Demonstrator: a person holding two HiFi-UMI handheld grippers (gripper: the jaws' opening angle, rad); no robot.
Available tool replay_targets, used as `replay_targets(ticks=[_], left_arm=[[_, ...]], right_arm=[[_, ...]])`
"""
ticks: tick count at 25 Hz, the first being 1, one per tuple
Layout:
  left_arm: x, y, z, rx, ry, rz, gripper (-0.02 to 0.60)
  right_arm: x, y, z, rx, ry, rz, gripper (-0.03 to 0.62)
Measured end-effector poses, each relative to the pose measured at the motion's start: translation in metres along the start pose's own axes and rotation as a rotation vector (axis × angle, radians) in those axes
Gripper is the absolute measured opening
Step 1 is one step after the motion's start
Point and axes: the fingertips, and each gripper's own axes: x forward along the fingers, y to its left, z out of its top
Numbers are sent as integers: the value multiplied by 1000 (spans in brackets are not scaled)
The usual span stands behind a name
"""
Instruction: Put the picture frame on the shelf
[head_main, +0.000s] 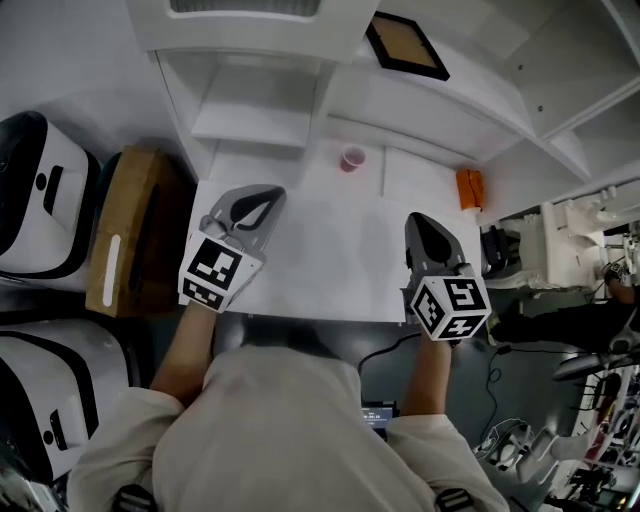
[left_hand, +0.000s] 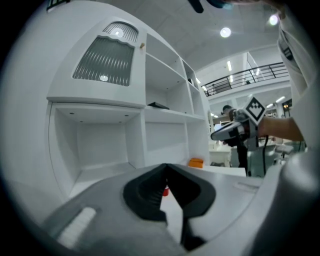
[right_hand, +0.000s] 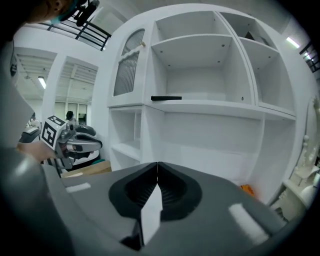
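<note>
The picture frame (head_main: 407, 45), black-edged with a tan middle, lies flat on a white shelf of the cabinet (head_main: 250, 110) at the back; it also shows as a thin dark slab (right_hand: 166, 98) on that shelf in the right gripper view and as the picture frame (left_hand: 158, 105) in the left gripper view. My left gripper (head_main: 278, 192) hovers over the white table's left part, its tips touching and nothing between them (left_hand: 166, 166). Over the table's right part, my right gripper (head_main: 418, 218) is shut and empty (right_hand: 158, 164). Both are well short of the frame.
A small red cup (head_main: 352, 158) stands on the white table (head_main: 320, 270) near the cabinet. An orange object (head_main: 470, 188) lies at the table's right edge. A cardboard box (head_main: 130, 230) and white machines (head_main: 40, 200) are at the left, with cables on the floor at the right.
</note>
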Motion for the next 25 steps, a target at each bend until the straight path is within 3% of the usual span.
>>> replay_targets(ticks=[10, 25], left_arm=[[-31, -36, 2, 59, -31, -66, 2], [-119, -100, -8, 114, -52, -113, 2]], right_arm=[[-47, 29, -2, -9, -39, -56, 8], [-133, 118, -20, -17, -82, -65, 8]])
